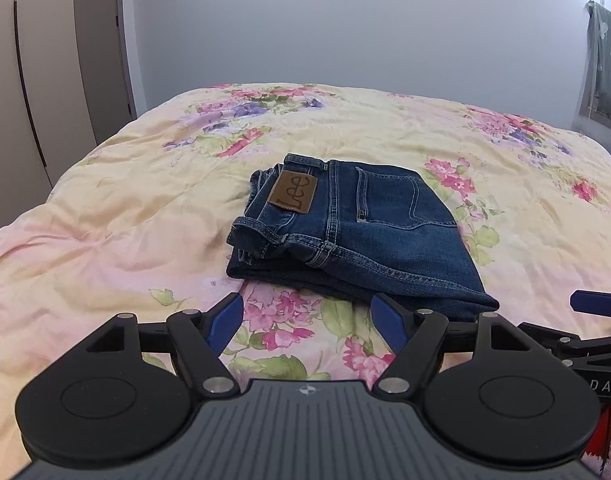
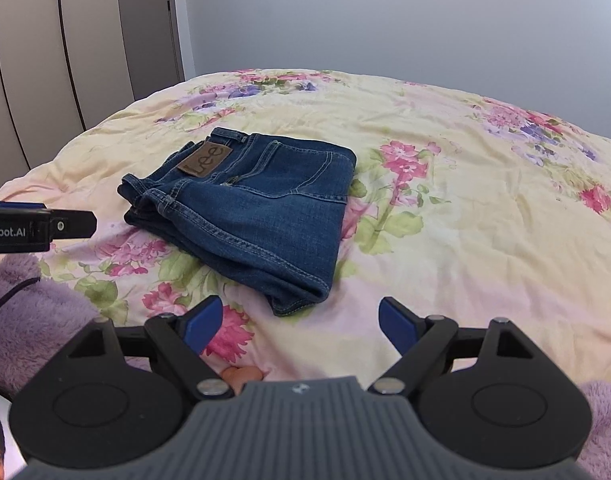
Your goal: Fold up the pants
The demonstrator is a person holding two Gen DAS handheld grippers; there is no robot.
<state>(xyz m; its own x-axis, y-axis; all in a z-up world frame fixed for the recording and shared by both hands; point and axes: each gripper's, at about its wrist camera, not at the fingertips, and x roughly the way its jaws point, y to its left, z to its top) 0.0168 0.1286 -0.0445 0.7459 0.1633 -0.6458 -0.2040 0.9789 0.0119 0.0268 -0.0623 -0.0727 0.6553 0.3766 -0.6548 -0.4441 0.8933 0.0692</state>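
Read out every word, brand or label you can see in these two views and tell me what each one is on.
"Lee": brown leather patch on the waistband of the folded jeans.
"Robot.AI": black body of the left gripper, seen from the right wrist.
"DAS": cut off at the frame edge, on the right gripper, seen from the left wrist.

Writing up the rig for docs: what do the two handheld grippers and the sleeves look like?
Both match: the left gripper and right gripper have black linkage arms with silver pivot pins, round black discs either side, a ribbed grey body with a small compass-like mark, and blue-padded jaws. The left one's side reads "Robot.AI"; the right one's shows "DAS", cut off. A fluffy lilac sleeve with a thin black cable sits beside them.
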